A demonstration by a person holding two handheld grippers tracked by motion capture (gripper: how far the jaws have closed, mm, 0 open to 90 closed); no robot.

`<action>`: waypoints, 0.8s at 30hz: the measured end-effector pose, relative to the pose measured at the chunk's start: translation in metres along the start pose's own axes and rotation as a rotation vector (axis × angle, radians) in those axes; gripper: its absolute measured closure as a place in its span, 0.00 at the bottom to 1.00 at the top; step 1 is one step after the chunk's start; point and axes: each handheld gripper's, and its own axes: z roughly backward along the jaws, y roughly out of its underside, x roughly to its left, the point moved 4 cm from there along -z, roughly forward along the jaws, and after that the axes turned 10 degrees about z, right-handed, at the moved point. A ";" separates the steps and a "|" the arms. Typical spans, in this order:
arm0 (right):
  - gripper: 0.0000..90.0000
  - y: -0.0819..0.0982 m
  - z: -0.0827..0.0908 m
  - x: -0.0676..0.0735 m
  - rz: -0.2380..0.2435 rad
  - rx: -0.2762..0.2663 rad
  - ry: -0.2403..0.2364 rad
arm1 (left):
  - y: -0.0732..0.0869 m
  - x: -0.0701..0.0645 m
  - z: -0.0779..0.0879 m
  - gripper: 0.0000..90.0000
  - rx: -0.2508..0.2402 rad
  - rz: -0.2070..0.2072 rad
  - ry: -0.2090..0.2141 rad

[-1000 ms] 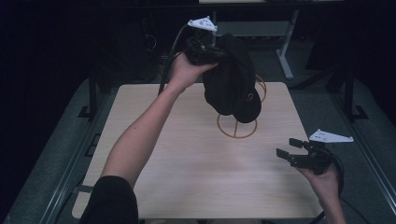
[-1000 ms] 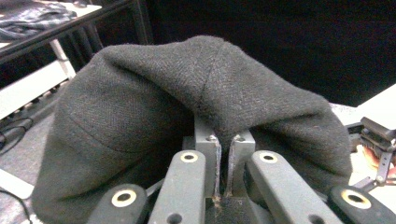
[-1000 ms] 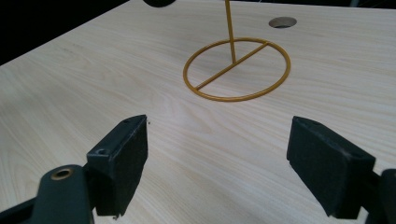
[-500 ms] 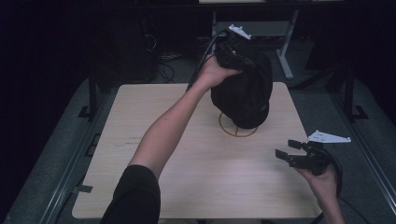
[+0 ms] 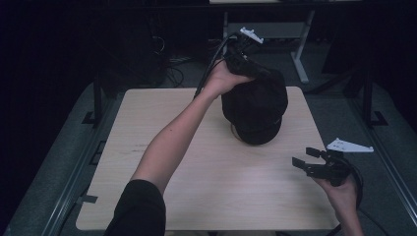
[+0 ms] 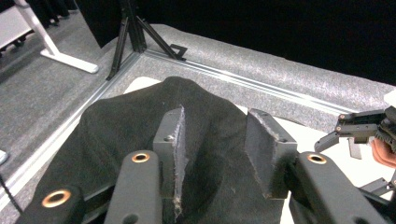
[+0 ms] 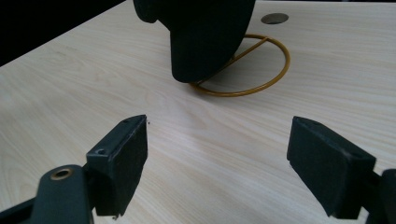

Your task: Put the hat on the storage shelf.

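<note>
A black cap sits over a gold wire stand at the far middle of the light wood table. My left gripper rests on the cap's top from behind. In the left gripper view its jaws stand apart, having just been opening, with the cap's cloth lying slack under and between them. My right gripper hovers open near the table's front right, aimed at the cap, nothing between its fingers. The cap hides the stand's upper part.
A round cable hole lies in the tabletop behind the stand. Past the far edge stand a white desk leg and black stand legs on grey carpet. Metal rails run along the table's sides.
My left hand carried the cap right and down onto the gold stand, and its jaws came apart off the cloth. The right gripper stayed where it was.
</note>
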 end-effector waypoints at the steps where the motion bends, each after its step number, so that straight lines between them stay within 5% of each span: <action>1: 0.22 0.000 0.000 -0.001 -0.003 -0.002 0.003 | 0.002 0.000 0.000 0.62 -0.004 0.004 0.005; 24: 0.20 0.007 -0.014 0.002 0.015 0.050 0.028 | 0.046 0.007 0.035 0.46 -0.061 0.071 -0.005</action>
